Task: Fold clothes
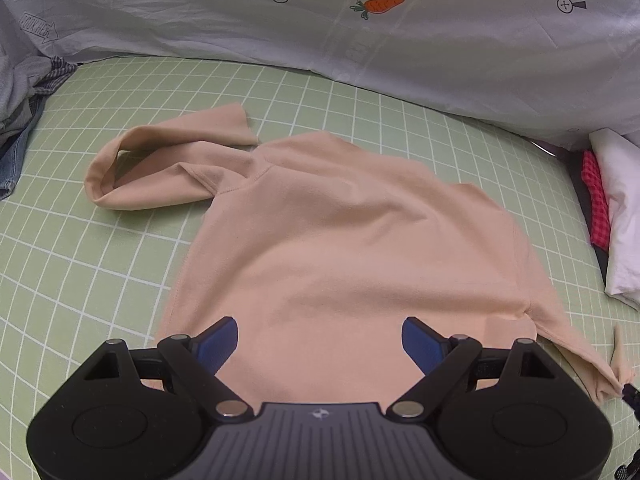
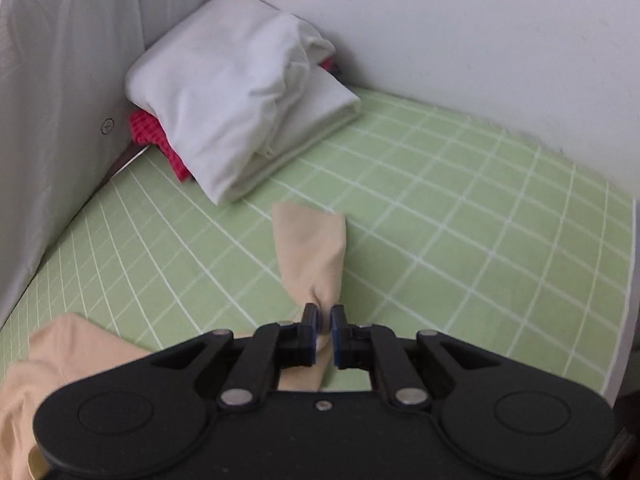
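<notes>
A peach long-sleeved top lies spread on the green grid sheet. Its left sleeve is bent back on itself at the far left. My left gripper is open just above the top's near hem, holding nothing. My right gripper is shut on the end of the top's right sleeve, whose cuff stands out past the fingers over the sheet. The same sleeve end shows at the right edge of the left wrist view.
A white duvet with a carrot print runs along the far side. A pile of grey and denim clothes lies at the far left. A folded white stack over a red checked garment sits in the far right corner by the wall.
</notes>
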